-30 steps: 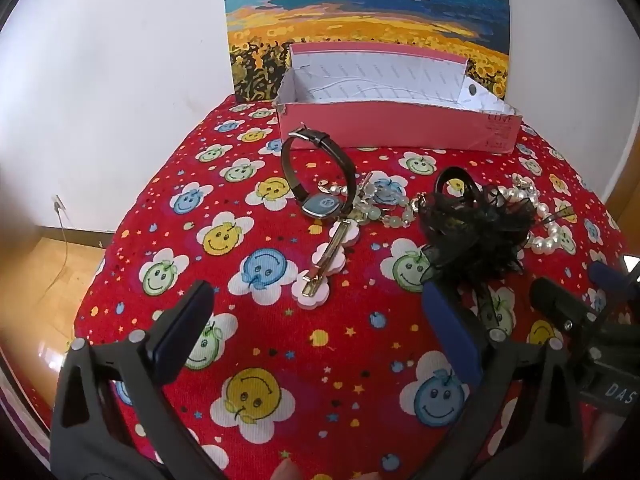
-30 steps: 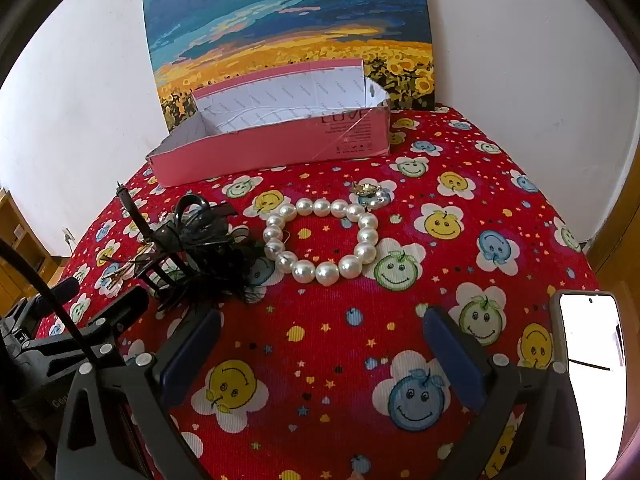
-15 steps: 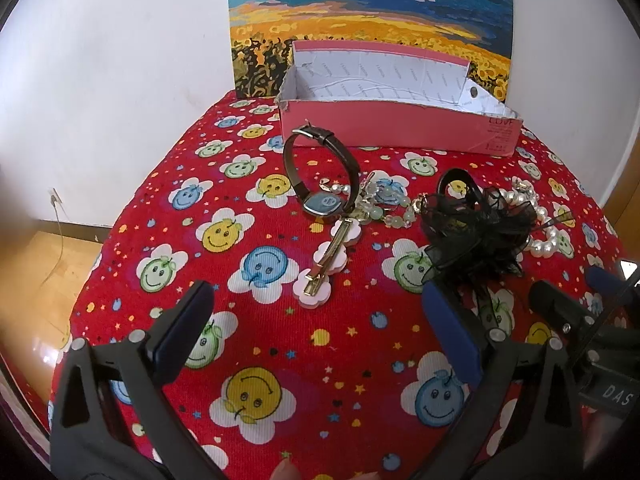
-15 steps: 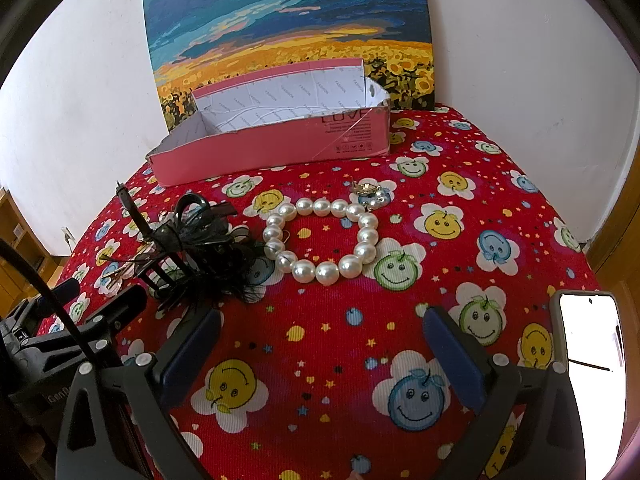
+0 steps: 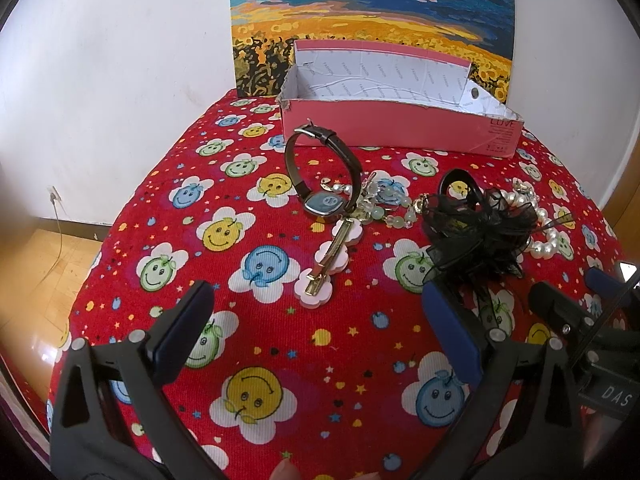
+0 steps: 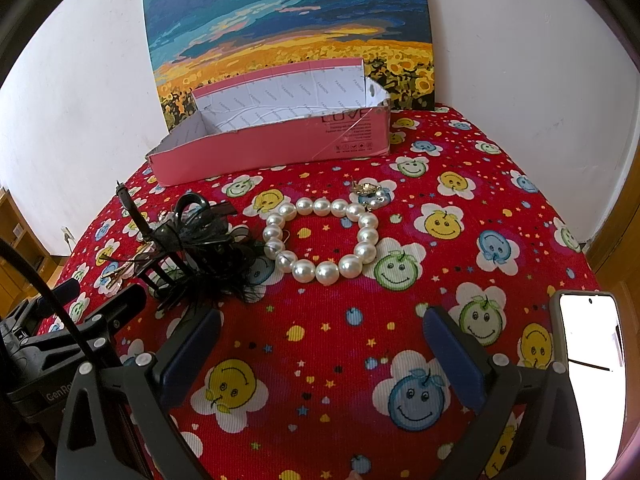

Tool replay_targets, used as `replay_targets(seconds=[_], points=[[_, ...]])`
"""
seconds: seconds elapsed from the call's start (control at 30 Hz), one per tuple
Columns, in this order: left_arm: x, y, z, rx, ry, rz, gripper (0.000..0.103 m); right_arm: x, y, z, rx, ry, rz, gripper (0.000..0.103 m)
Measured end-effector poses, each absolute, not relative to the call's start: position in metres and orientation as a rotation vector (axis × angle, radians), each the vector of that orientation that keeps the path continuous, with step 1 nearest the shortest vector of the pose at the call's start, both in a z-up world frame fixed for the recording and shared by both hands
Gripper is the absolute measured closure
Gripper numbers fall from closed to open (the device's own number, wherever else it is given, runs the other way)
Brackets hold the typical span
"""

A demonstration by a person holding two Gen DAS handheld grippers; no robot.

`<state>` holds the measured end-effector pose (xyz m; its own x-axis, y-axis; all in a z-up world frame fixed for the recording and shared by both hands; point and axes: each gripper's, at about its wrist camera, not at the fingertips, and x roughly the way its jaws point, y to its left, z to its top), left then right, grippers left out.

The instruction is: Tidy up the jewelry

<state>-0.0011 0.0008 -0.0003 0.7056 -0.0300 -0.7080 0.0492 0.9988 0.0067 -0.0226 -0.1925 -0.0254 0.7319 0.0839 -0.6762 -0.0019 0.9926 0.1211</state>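
Note:
An open pink box point(image 5: 400, 136) point(image 6: 272, 148) stands at the back of the red smiley cloth. In front of it lie a dark-strapped watch point(image 5: 320, 184), a pink flower hair clip point(image 5: 328, 256), a green bead bracelet point(image 5: 388, 208), a black lace hair piece point(image 5: 476, 232) point(image 6: 200, 248), a pearl bracelet point(image 6: 320, 240) point(image 5: 548, 228) and a small brooch point(image 6: 368, 190). My left gripper point(image 5: 320, 336) is open and empty, just short of the hair clip. My right gripper point(image 6: 320, 344) is open and empty, short of the pearl bracelet.
A sunflower painting point(image 5: 372, 12) leans on the white wall behind the box. A phone with a lit screen point(image 6: 592, 336) lies at the cloth's right edge. The cloth point(image 5: 260, 360) drops off at the left to a wooden floor point(image 5: 40, 256).
The left wrist view has shifted slightly; the jewelry sits a little higher and farther left in it. The right view is unchanged. Both grippers stay open.

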Motion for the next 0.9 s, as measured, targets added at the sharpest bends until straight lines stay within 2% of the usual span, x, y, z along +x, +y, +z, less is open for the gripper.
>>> replay_targets(seconds=[0.9], points=[[-0.0003,0.003,0.0002,0.023,0.787,-0.047,0.006,-0.0228,-0.1929,-0.0252,0.115,0.749,0.048,0.0]])
